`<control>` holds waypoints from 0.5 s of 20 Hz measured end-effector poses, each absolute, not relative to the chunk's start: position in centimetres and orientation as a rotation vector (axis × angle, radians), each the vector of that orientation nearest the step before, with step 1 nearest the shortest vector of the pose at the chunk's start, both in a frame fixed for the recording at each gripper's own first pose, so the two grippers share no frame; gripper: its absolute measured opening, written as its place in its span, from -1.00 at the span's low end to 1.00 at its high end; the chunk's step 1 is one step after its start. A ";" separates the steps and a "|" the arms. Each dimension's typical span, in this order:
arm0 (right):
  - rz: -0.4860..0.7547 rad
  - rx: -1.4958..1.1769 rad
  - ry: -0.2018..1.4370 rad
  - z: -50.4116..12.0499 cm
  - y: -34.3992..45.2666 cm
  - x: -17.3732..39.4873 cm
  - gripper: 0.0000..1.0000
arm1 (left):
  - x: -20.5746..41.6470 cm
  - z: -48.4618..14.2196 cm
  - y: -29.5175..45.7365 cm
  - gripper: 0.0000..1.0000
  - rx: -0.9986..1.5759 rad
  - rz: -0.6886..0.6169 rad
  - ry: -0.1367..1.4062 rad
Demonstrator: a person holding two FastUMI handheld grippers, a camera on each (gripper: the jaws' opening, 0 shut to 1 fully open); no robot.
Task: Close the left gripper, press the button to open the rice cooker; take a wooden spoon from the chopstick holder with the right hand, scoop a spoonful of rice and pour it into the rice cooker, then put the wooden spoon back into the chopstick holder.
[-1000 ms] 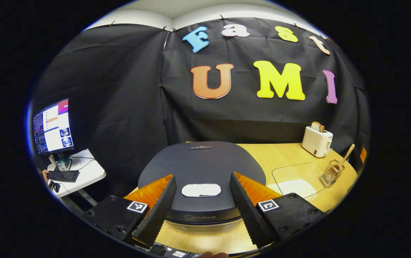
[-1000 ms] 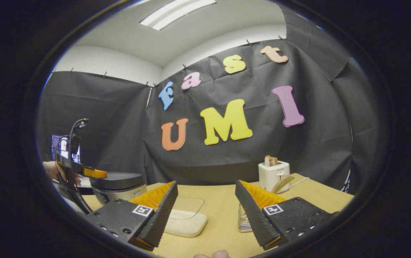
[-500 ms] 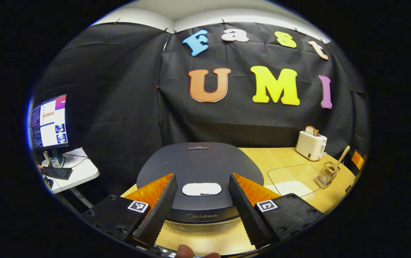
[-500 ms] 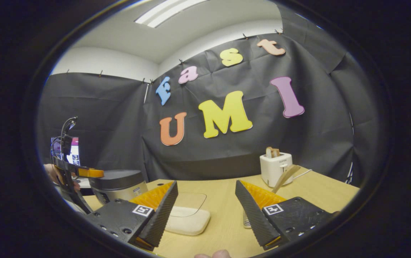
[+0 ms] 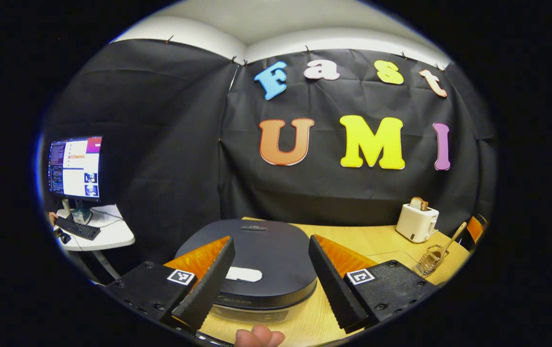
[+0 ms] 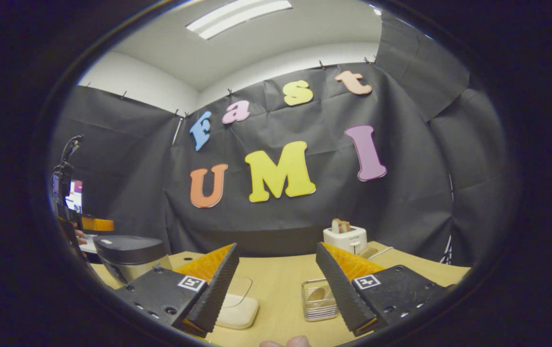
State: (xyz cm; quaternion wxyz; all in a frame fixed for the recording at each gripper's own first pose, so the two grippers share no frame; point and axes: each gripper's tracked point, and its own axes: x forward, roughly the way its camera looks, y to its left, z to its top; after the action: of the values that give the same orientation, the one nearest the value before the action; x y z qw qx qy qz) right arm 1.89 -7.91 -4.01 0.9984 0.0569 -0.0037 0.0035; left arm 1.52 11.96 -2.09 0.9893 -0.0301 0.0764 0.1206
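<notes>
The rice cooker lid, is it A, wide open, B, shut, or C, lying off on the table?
B: in the left gripper view the rice cooker lid lies flat and closed on its body, and the open left gripper has its fingers either side of it, not yet closed for the button press.

My left gripper view sits low and close behind the rice cooker (image 5: 252,270), looking over its lid toward the back curtain, with the toaster (image 5: 416,221) and the spoon holder (image 5: 431,259) off at the far right edge of the table (image 5: 353,238). My right gripper view looks the same way from farther right and a bit further back, so the spoon holder (image 6: 318,300) is near, just ahead, and the rice cooker (image 6: 129,255) lands at the far left. Both share the table (image 6: 276,274), toaster (image 6: 345,238), cooker and curtain.
</notes>
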 end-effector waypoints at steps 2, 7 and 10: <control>0.000 0.106 -0.040 -2.5 -7.8 1.9 0.90 | 1.4 -0.6 10.3 1.00 -0.027 0.215 0.114; 0.021 0.109 -0.090 0.9 -5.7 1.6 0.90 | 1.3 1.2 6.0 0.96 -0.054 0.148 0.013; 0.015 0.065 -0.103 1.1 -4.7 0.9 0.91 | 0.4 0.9 5.5 0.96 -0.048 0.156 -0.014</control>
State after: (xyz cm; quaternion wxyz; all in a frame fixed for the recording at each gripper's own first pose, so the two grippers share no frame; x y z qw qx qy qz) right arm 0.94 -4.70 1.10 0.9981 0.0323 -0.0514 0.0076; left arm 0.40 5.51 0.92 0.9966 -0.0238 -0.0069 0.0781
